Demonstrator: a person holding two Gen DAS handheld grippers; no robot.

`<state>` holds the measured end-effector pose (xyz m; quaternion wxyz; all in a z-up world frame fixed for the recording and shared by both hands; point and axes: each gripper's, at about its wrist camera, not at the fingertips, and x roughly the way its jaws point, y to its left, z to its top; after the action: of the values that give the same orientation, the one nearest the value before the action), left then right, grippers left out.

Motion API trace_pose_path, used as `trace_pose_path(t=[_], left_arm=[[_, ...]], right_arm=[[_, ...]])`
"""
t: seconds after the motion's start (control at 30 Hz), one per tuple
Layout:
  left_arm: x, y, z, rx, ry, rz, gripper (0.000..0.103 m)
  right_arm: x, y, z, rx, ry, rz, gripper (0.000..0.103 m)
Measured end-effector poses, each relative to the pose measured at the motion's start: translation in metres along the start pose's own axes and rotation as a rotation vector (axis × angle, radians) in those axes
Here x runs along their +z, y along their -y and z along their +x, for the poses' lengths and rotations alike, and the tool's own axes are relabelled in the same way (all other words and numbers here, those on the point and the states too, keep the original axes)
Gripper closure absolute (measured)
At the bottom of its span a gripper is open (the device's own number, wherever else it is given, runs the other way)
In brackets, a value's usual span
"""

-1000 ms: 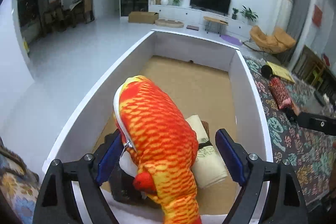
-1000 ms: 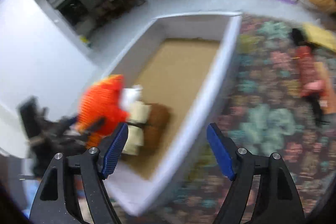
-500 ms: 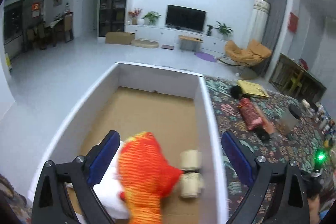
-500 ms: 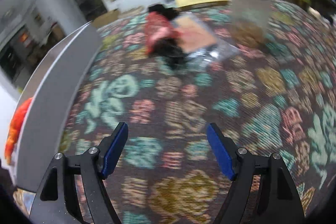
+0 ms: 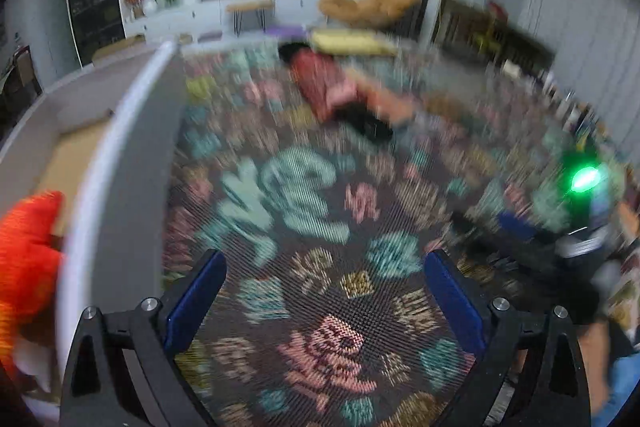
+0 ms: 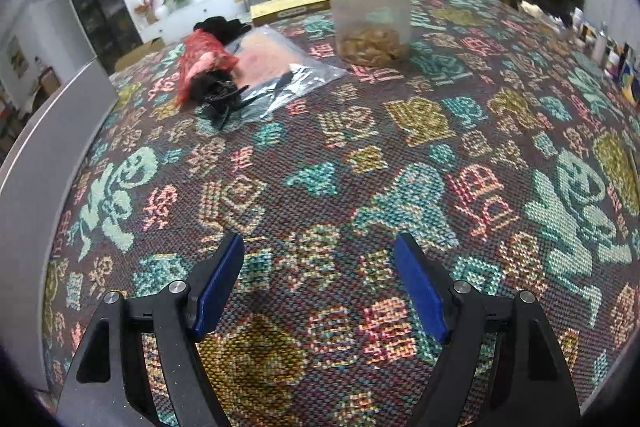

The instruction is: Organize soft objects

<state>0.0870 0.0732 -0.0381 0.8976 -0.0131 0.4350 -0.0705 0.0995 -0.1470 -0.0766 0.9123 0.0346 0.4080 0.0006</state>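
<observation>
My left gripper (image 5: 324,263) hangs over the patterned cloth (image 5: 320,307), its jaws opening with nothing between them. The orange plush fish (image 5: 28,259) lies to its left inside the white box (image 5: 120,167). A red soft toy with black hair (image 5: 324,87) lies far ahead on the cloth, blurred. In the right wrist view the same red toy (image 6: 204,67) rests beside a clear plastic bag (image 6: 276,67). My right gripper (image 6: 320,247) stands open and empty low over the cloth, well short of the toy.
A clear jar with a black lid (image 6: 370,7) stands behind the bag, next to a flat yellow pack (image 6: 288,7). The box wall (image 6: 40,167) borders the cloth on the left. Small bottles (image 6: 600,43) line the far right edge. A green light (image 5: 584,183) glows on the right gripper's body.
The left gripper let go of the orange fish, which dropped into the box, then swung right over the cloth. The right gripper swung from the box to the cloth and sank lower.
</observation>
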Motion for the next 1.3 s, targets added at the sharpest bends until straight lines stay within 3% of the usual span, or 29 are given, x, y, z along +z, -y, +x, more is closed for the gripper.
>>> trace_pose_path(t=[0.17, 0.3, 1.3], left_arm=[[-0.009, 0.006, 0.055, 0.075, -0.062, 0.008, 0.004], [-0.007, 0.007, 0.076, 0.107, -0.064, 0.017, 0.002], [-0.004, 0.004, 0.082, 0.102, -0.046, -0.009, 0.0]], right_arm=[[-0.008, -0.02, 0.001, -0.09, -0.016, -0.106, 0.017], [-0.009, -0.017, 0.0, -0.078, -0.016, -0.101, 0.015], [-0.009, -0.021, 0.0, -0.084, -0.021, -0.112, 0.012]])
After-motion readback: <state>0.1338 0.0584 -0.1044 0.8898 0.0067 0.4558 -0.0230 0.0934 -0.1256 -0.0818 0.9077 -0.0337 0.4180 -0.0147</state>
